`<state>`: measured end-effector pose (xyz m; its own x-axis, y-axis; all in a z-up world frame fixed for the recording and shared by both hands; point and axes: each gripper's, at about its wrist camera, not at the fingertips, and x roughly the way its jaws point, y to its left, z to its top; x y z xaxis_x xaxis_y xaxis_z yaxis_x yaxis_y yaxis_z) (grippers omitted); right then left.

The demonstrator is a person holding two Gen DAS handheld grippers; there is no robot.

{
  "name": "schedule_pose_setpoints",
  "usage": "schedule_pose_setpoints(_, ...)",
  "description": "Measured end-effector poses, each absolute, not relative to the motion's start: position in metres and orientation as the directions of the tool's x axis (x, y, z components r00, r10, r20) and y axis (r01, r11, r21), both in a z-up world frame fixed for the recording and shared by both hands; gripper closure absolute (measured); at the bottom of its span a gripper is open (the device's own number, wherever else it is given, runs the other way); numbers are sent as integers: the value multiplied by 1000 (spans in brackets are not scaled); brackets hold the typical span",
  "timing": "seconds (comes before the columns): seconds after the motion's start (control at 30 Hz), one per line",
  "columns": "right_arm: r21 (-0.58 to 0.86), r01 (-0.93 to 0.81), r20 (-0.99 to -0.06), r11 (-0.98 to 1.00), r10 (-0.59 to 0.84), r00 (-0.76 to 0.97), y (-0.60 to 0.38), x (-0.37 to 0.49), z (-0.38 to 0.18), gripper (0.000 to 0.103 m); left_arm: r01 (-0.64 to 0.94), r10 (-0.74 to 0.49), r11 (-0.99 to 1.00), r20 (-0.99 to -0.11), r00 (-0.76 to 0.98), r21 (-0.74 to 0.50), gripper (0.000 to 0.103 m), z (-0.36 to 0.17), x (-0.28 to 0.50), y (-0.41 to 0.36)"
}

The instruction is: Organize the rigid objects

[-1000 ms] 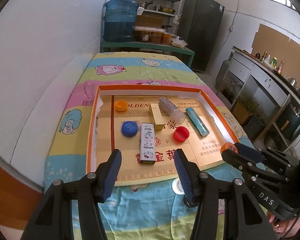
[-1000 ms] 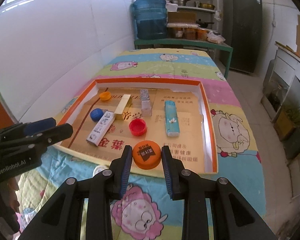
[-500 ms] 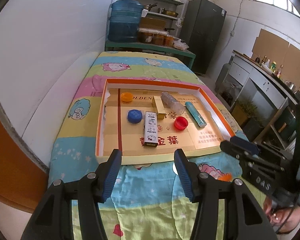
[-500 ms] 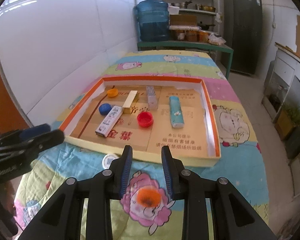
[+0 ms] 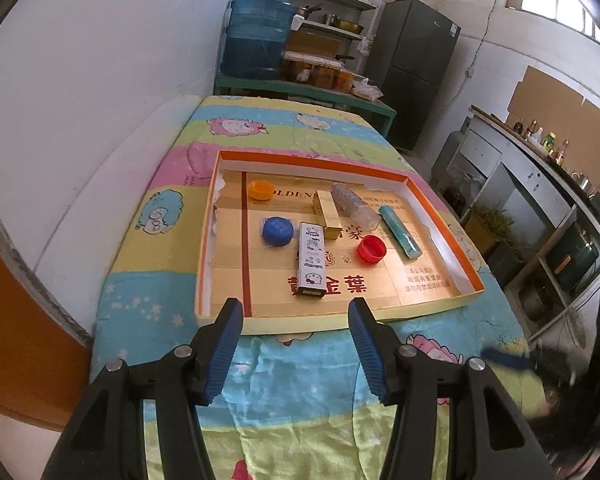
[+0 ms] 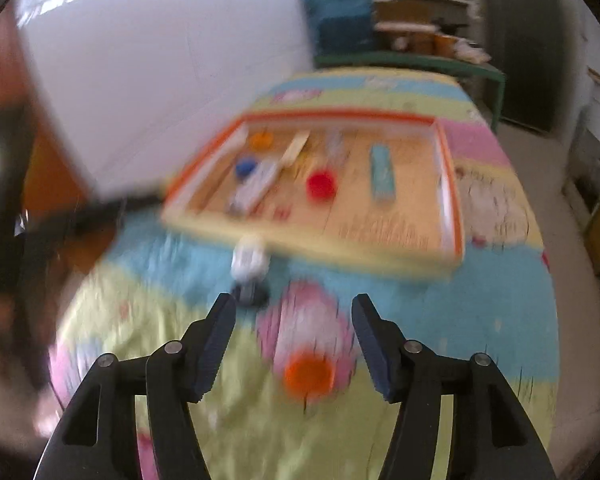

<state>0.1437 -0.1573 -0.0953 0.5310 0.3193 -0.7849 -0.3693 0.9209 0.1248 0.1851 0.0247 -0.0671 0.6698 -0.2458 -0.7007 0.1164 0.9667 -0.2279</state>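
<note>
An orange-rimmed cardboard tray (image 5: 436, 216) lies on the cartoon-print cloth. In it are an orange cap (image 5: 260, 190), a blue cap (image 5: 277, 231), a red cap (image 5: 372, 249), a white carton (image 5: 311, 264), a gold box (image 5: 327, 216), a clear bottle (image 5: 354, 206) and a teal tube (image 5: 400, 231). My left gripper (image 5: 296, 352) hovers open and empty before the tray's near edge. In the blurred right wrist view, my right gripper (image 6: 294, 340) is opening. A second orange cap (image 6: 308, 374) lies loose on the cloth beneath its jaws, apart from both pads.
A small white round thing (image 6: 250, 258) lies on the cloth by the tray's near rim, with a dark blur (image 6: 250, 296) just before it. A white wall runs along the left. A blue water jug (image 5: 256, 36) and shelves stand beyond the far end.
My right gripper, shut on the orange cap over the tray's near edge, pulled back and down, let it go onto the cloth and widened its jaws. The left gripper stayed open.
</note>
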Motion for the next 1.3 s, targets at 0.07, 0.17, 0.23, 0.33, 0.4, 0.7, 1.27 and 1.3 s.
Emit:
schedule_pose_setpoints(0.07,23,-362,-796,932,236,557,-152,130,-105,41,124,-257,964,-702,665,-236,48,-69,188,22)
schedule_pose_setpoints(0.17,-31,-362,-788,932,200,582,-144,124,-115,45,140,-268,962,-699,663,-236,48,-69,188,16)
schedule_pose_setpoints(0.23,-51,-358,-784,932,185,592,-141,123,-117,71,143,-263,963,-700,664,-227,48,-68,186,15)
schedule_pose_setpoints(0.33,-57,-359,-787,932,179,590,-140,125,-119,72,131,-256,965,-703,664,-228,48,-69,186,19)
schedule_pose_setpoints(0.4,-43,-359,-783,932,191,591,-141,129,-116,72,123,-254,965,-703,664,-233,48,-70,187,22)
schedule_pose_setpoints(0.7,-10,-316,-714,949,214,666,-144,203,-78,72,115,-248,966,-707,662,-231,48,-73,194,24)
schedule_pose_setpoints(1.27,12,-289,-818,957,176,548,-140,289,-121,71,115,-255,964,-722,643,-239,48,-86,212,27)
schedule_pose_setpoints(1.3,10,-288,-819,958,173,547,-140,289,-123,69,115,-256,964,-721,644,-240,48,-86,212,27)
